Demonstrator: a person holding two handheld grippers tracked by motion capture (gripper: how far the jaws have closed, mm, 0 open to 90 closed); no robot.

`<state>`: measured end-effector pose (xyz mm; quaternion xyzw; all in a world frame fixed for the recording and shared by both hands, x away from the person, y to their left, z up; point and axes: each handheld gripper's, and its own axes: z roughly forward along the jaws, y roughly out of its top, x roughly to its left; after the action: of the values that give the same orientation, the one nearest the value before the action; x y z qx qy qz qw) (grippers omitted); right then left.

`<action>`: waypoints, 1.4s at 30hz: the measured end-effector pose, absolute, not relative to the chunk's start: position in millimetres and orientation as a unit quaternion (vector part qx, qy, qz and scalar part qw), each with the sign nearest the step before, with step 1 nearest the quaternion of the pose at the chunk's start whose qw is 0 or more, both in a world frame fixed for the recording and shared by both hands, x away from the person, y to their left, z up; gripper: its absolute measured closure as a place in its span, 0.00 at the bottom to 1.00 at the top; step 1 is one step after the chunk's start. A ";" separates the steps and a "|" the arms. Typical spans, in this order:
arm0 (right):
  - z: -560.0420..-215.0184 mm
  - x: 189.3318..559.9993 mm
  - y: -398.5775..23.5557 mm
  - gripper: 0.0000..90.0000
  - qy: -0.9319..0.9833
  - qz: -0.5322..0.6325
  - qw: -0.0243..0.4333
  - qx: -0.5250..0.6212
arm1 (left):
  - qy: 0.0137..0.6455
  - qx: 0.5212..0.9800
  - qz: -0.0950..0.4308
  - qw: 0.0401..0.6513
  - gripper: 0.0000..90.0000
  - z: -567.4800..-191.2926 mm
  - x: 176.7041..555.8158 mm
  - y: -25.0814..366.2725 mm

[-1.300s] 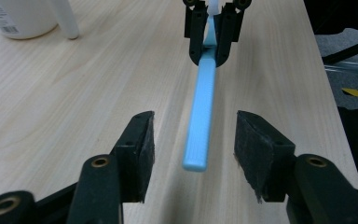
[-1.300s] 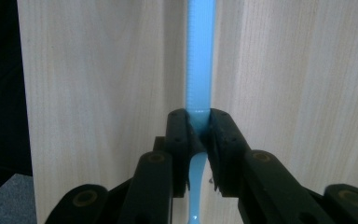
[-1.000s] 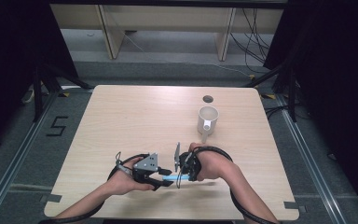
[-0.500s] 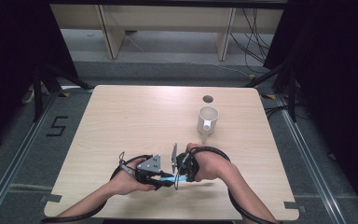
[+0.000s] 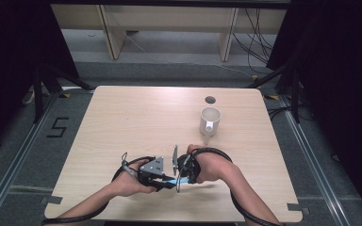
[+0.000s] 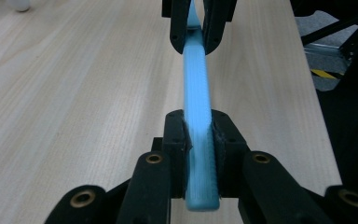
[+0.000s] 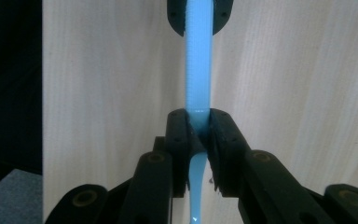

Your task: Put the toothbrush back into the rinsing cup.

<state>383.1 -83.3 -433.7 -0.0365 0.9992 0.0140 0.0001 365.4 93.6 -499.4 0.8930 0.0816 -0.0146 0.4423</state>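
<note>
A long light blue plastic utensil (image 5: 171,180) hangs level just above the table's near edge, held between both grippers. My left gripper (image 6: 198,135) has just been closing and its pads now press on the ribbed handle (image 6: 196,88). In the same view the right gripper (image 6: 198,28) clamps the far end. Seen from the right gripper view, my right gripper (image 7: 198,128) is shut where the utensil (image 7: 198,60) narrows, and the left gripper (image 7: 198,16) grips it farther along. From above, the left gripper (image 5: 166,181) and right gripper (image 5: 180,180) face each other, nearly tip to tip.
A white mug (image 5: 210,121) stands upright at the right middle of the wooden table (image 5: 122,122), with a small round hole (image 5: 210,100) in the tabletop behind it. Cables trail from both hands. Dark floor lies past the table's edges.
The left gripper's jaws have drawn in onto the blue utensil. Both hands have stayed in place near the front edge.
</note>
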 end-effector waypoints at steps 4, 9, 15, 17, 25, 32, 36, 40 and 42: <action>-432.6 384.1 -82.6 0.88 0.999 0.010 -0.004 -0.042 | 0.081 0.895 -0.011 0.440 0.86 -497.3 365.4 93.2; -432.5 385.6 -82.2 0.88 0.998 0.018 0.006 -0.059 | 0.081 0.895 -0.008 0.438 0.87 -495.4 366.2 94.6; -429.7 384.3 -81.5 0.87 0.999 0.014 0.007 -0.043 | 0.087 0.892 -0.009 0.444 0.87 -494.7 365.2 95.1; -429.9 383.7 -82.3 0.87 0.999 0.016 0.008 -0.034 | 0.085 0.892 -0.003 0.445 0.87 -494.1 365.5 95.1; -426.2 383.4 -85.5 0.83 0.999 0.028 0.012 -0.011 | 0.086 0.887 0.002 0.453 0.87 -491.7 365.3 95.5; -414.8 383.9 -96.3 0.69 0.996 0.081 0.046 0.006 | 0.095 0.885 0.012 0.455 0.87 -491.5 367.3 100.4; -403.2 375.5 -115.3 0.64 0.983 0.149 0.067 0.082 | 0.109 0.880 0.019 0.462 0.87 -493.3 367.7 105.7; -401.2 369.2 -131.6 0.63 0.974 0.184 0.071 0.111 | 0.114 0.874 0.027 0.472 0.87 -492.6 366.2 108.8; -401.5 364.3 -137.9 0.62 0.967 0.215 0.078 0.115 | 0.116 0.873 0.034 0.473 0.87 -491.3 365.0 110.4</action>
<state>364.3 -137.9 -401.5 0.1145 0.9668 0.2148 0.0779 365.0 110.4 -491.3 0.8728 0.1159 0.0345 0.4729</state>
